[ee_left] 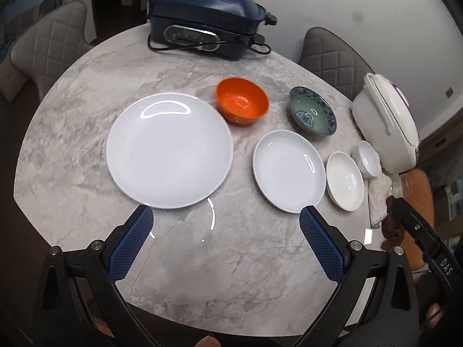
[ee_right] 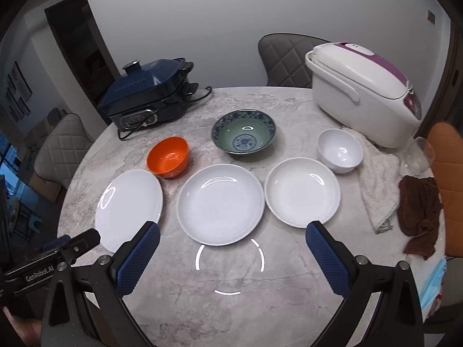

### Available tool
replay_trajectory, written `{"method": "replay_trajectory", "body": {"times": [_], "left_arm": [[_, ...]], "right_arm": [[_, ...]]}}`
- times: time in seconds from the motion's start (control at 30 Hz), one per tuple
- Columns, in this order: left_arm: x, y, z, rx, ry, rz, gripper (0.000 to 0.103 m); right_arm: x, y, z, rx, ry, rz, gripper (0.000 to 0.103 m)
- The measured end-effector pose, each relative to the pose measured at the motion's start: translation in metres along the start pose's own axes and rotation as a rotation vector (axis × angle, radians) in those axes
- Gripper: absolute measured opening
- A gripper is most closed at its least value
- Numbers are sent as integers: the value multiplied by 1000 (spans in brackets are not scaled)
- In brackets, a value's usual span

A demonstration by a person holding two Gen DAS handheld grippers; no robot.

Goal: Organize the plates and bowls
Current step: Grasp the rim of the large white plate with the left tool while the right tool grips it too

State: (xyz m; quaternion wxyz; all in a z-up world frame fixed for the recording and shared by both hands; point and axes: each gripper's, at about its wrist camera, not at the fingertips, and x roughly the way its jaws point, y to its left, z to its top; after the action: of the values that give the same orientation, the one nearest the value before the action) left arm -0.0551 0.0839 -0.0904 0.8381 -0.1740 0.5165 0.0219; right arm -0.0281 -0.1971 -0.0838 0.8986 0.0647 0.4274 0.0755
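Marble table (ee_right: 231,312), round, carries everything. White rice cooker (ee_right: 361,92) w/ purple lid at far right; dark blue electric pot (ee_right: 147,86) at far left, cord trailing beside it. Biggest white plate (ee_left: 169,150) lies front left, orange bowl (ee_left: 242,104) just behind its far edge. Mid-size white plate (ee_right: 220,204) sits centre front, blue-green patterned bowl (ee_right: 243,135) behind it, apart. Smaller white dish (ee_right: 302,192) to its right, then small white bowl (ee_right: 340,150) near the cooker, touching a pale cloth (ee_right: 376,185). Brown rag (ee_right: 419,211) lies at the right edge, clear glass (ee_right: 419,156) behind it. Left gripper (ee_left: 225,219) hovers over bare table near the big plate's front rim, jaws wide apart, nothing held. Right gripper (ee_right: 231,235) hangs over the mid plate's front edge, jaws likewise spread, empty.
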Motion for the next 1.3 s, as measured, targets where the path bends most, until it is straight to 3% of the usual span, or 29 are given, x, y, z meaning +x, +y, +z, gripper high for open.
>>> {"method": "replay_trajectory", "body": {"times": [0.13, 0.17, 0.3, 0.4, 0.47, 0.53, 0.7, 0.77, 0.93, 1.0, 1.13, 1.23, 1.3], "left_arm": [[-8, 43, -22, 79, -134, 60, 103], [-6, 55, -23, 99, -122, 64, 103], [21, 115, 9, 95, 1, 89, 103], [51, 168, 56, 66, 53, 18, 103], [83, 196, 92, 78, 132, 40, 102], [110, 220, 123, 98, 201, -27, 101], [153, 231, 177, 269, 267, -153, 101], [168, 233, 189, 325, 297, -184, 101], [201, 231, 203, 388, 388, -252, 88], [213, 223, 202, 411, 403, -269, 79], [226, 217, 205, 437, 439, -334, 72], [233, 213, 207, 457, 471, -364, 57], [236, 206, 206, 468, 491, -377, 37]], "right_arm": [[25, 7, -12, 49, -2, 155, 103], [33, 9, -15, 82, 1, 185, 103], [73, 16, -25, 218, 74, 275, 103], [103, 33, -28, 243, 121, 303, 102], [123, 44, -28, 285, 155, 323, 93], [141, 54, -31, 347, 184, 361, 89], [172, 81, -42, 411, 207, 378, 85], [180, 87, -45, 442, 205, 404, 78], [205, 86, -55, 525, 252, 429, 59], [212, 83, -58, 554, 258, 431, 57], [225, 80, -63, 578, 258, 435, 46], [228, 77, -68, 614, 257, 448, 43], [230, 76, -68, 608, 245, 444, 39]]}}
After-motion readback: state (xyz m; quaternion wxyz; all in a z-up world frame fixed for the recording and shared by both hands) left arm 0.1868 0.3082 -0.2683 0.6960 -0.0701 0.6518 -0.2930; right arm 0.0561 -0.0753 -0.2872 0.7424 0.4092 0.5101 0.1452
